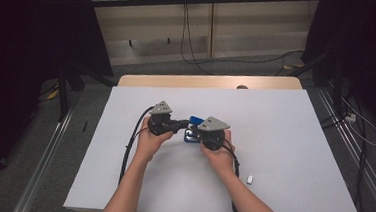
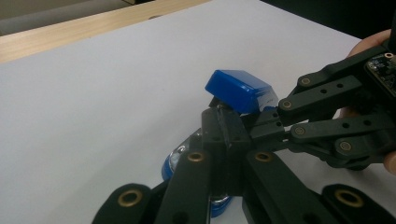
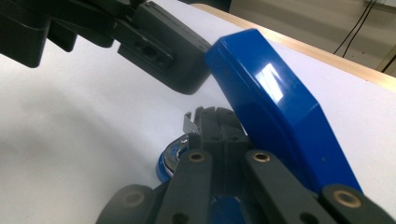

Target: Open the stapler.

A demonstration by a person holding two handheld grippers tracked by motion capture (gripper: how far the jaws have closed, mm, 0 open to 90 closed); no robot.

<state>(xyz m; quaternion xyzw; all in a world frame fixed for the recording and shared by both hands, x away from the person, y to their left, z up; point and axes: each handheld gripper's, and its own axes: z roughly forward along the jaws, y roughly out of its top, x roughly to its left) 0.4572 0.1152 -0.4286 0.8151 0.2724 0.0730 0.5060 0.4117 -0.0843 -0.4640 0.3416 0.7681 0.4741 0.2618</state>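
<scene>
Dim room, dark curtains at both sides, cables trailing along the floor past a pale wooden edge; in the high view the white surface point(image 1: 273, 142) carries the work near its centre. A small blue hinged case point(image 1: 192, 129) sits there between the two hands, its lid tipped up. The left gripper point(image 1: 177, 124) comes in from nine o'clock and the right gripper point(image 1: 205, 132) from three o'clock, both meeting at the case. A small white block point(image 1: 250, 179) lies apart at about five o'clock.

Left gripper view: its jaws stand fully closed at the clear, blue-rimmed base point(image 2: 180, 161), seemingly pinching it, though what lies between the pads is hidden. The blue lid point(image 2: 238, 91) rises at twelve o'clock, with the right gripper point(image 2: 268, 119) reaching in from three o'clock.

Right gripper view: its jaws are likewise closed, nipping a thin metal tab point(image 3: 189, 125) by the base; the glossy lid point(image 3: 275, 102) leans at one o'clock.

Judging by looks, the case is light, rigid plastic, slick and glossy, its hinge the weak point. Best held by the base rim, lifting the lid at its free edge, gently.
</scene>
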